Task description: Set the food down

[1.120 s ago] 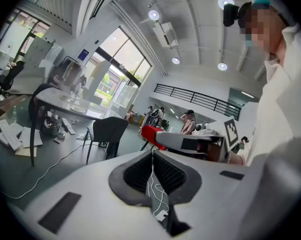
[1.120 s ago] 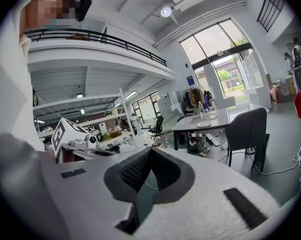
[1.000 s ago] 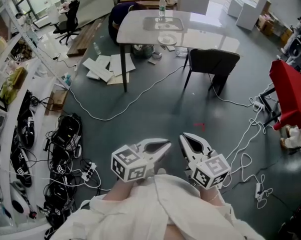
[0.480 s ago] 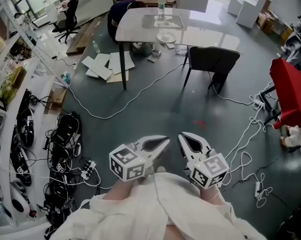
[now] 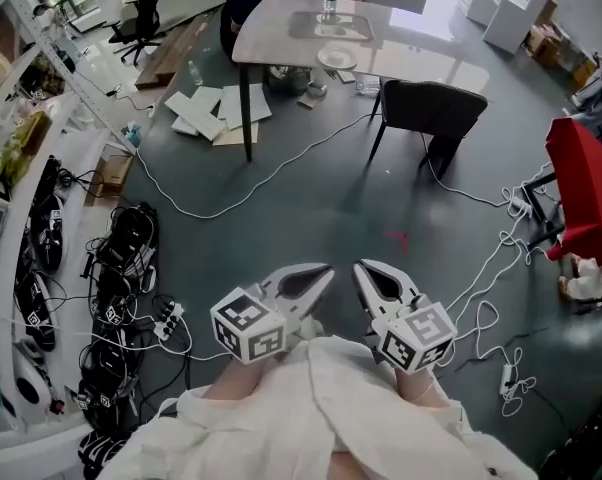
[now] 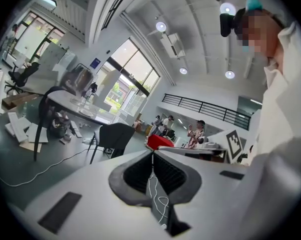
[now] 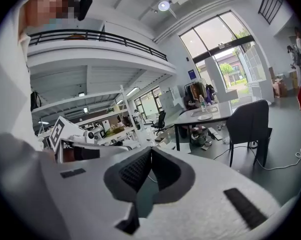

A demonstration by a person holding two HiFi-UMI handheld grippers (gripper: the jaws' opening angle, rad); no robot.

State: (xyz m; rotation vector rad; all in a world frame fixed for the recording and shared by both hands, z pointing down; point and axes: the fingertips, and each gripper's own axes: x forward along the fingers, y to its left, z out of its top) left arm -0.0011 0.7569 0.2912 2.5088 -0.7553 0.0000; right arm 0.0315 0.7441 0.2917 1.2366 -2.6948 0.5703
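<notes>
You held left tool [image 5: 324, 270] and right tool [image 5: 362, 267] clenched, empty.
Both pointed toward the bench [image 5: 273, 38], well apart from it.

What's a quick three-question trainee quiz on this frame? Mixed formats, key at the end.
1. True or false: the left gripper is carrying food.
2. What stands right beside the white table? A) a black chair B) a ladder C) a fridge
3. Fill in: the jaws of the right gripper are ___.
Key: 1 false, its jaws are together with nothing between them. 2 A. 3 shut, and empty too.
</notes>
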